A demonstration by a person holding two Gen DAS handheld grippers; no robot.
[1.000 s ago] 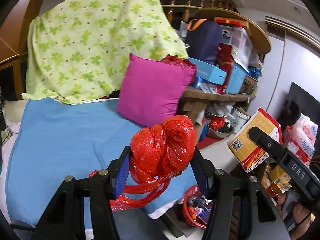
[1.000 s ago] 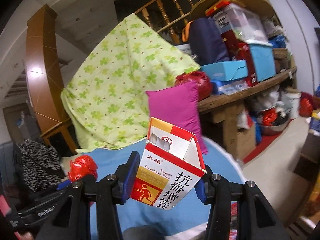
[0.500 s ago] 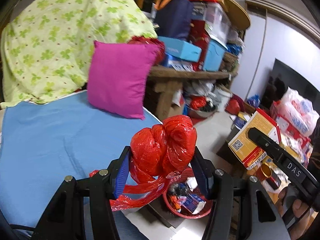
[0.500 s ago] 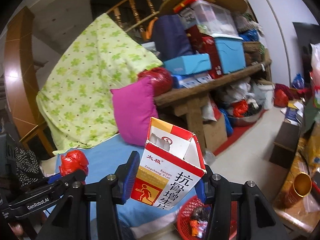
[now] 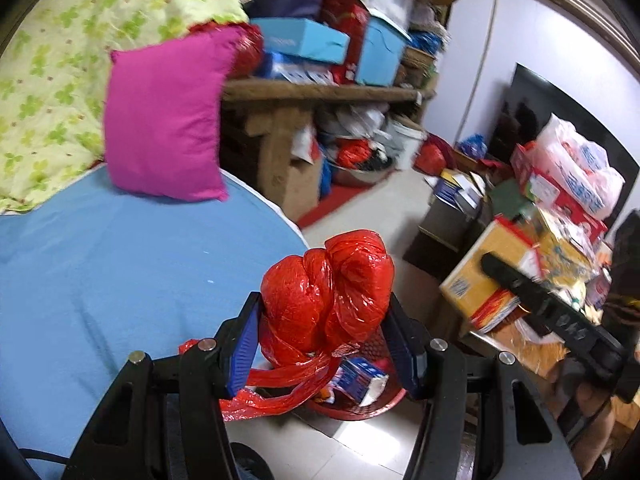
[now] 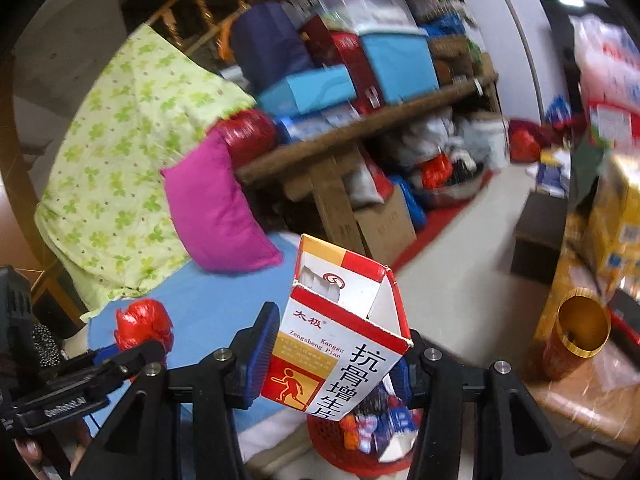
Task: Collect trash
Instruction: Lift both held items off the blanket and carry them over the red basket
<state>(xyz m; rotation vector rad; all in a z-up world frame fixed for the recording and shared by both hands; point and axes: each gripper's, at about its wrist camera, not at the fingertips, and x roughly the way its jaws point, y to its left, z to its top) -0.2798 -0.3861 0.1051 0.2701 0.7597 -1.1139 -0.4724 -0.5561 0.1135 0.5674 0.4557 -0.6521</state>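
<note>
- My left gripper [image 5: 324, 332] is clamped on a knotted red plastic bag [image 5: 326, 292]; both blue pads [image 5: 242, 344] press into its sides and the bag bulges up above the fingertips.
- Loose red handles of the bag trail down and to the left below the pads.
- I read the left gripper as tipped forward and down: past the bag I see a red basket [image 5: 352, 404] on the pale floor, with a small blue-and-white carton and other scraps in it.
- The bag hangs in the air over the near rim of that basket, not touching it as far as I can tell.
- To the left of the bag lies a blue blanket [image 5: 120, 280], with a pink cushion [image 5: 164, 120] propped at its far end against a green flowered cover [image 5: 52, 72].
- My right gripper [image 6: 338, 344] grips a medicine box [image 6: 340, 344], red, yellow and white with Chinese print; its top flap stands open, and the box sits tilted between the pads.
- The same basket [image 6: 352, 448] shows straight below the box in the right wrist view, holding packets.
- From the left wrist view the right gripper [image 5: 552, 312] is out to the right, level with the bag, the box [image 5: 480, 280] in front of it; this part is blurred.
- From the right wrist view the left gripper [image 6: 132, 348] sits low at the left, the bag [image 6: 142, 322] in it, over the blanket's [image 6: 212, 304] edge.
- A gold can [image 6: 580, 328] stands open on a table at the right.
</note>
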